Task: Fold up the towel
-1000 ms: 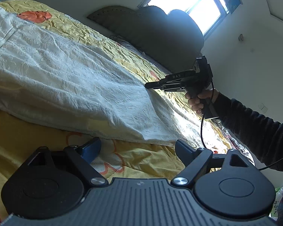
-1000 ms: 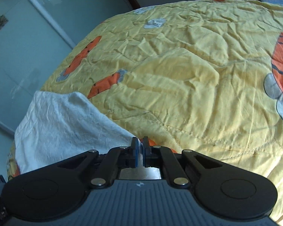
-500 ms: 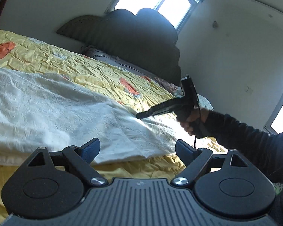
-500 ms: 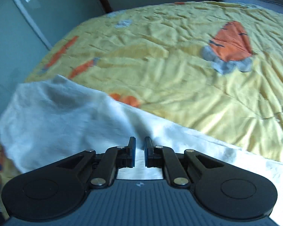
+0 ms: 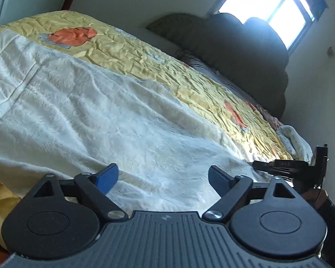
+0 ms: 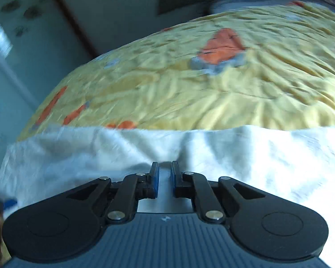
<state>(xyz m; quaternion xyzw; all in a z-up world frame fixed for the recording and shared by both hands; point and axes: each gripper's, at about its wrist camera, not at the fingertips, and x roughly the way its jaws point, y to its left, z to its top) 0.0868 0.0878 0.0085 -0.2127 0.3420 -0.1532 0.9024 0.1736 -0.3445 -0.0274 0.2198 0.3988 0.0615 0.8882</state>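
Since the white towel point(image 5: 96, 116) lies spread and rumpled across the yellow bedspread point(image 5: 158, 67), it looks soft, light and limp, likely to sag unless pinched at corners or hems. The left gripper point(image 5: 163, 176) hovers with jaws wide apart, empty. At 3 o'clock, the right gripper point(image 6: 165, 174) shows a narrow gap, clamping nothing.

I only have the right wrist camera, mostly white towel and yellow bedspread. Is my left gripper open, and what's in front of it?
Observer: The left gripper is wide open and holds nothing.
Operator: What's ahead of it?
Observer: The white towel spreads out right beyond its fingertips; I cannot tell whether they touch it.
Operator: Any landmark on the cloth?
Observer: A plain woven band crosses the towel near its far left end.
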